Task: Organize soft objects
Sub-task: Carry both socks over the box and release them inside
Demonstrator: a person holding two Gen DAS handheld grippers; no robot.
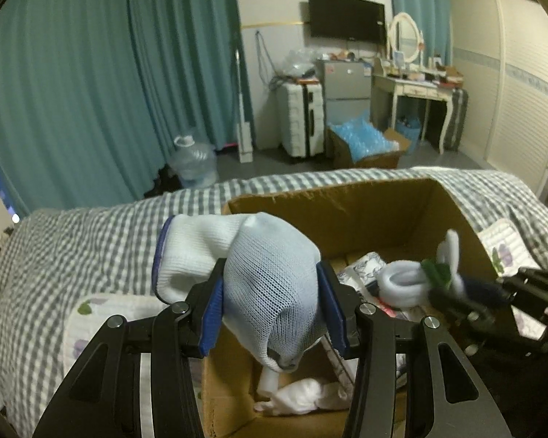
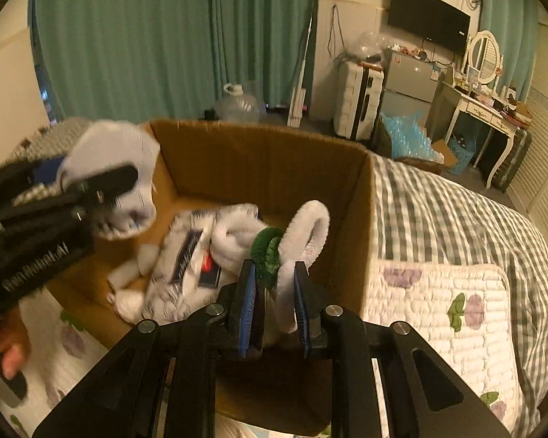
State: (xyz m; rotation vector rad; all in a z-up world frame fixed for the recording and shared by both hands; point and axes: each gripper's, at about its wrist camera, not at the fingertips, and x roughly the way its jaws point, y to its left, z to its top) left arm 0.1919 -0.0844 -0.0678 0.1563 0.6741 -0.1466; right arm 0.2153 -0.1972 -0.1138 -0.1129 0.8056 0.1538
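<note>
My left gripper (image 1: pixel 272 301) is shut on a pale blue and white knit glove (image 1: pixel 263 277) with a dark blue cuff edge, held over the left rim of an open cardboard box (image 1: pixel 332 211) on the bed. My right gripper (image 2: pixel 274 288) is shut on fuzzy hair ties, white (image 2: pixel 307 233) and green (image 2: pixel 266 252), held over the box (image 2: pixel 259 153). Inside the box lie a white patterned pack (image 2: pixel 186 255) and white soft items (image 1: pixel 299 396). The left gripper and glove (image 2: pixel 117 179) show blurred in the right wrist view; the right gripper (image 1: pixel 467 292) with the hair ties (image 1: pixel 416 277) shows blurred in the left wrist view.
The box stands on a grey checked bed cover (image 1: pixel 91 241) with a quilted floral pad (image 2: pixel 442 314) under and beside it. Beyond the bed are teal curtains (image 1: pixel 109 73), a water jug (image 1: pixel 193 162), a white suitcase (image 1: pixel 301 120), a small fridge (image 1: pixel 347 87) and a dressing table (image 1: pixel 416 87).
</note>
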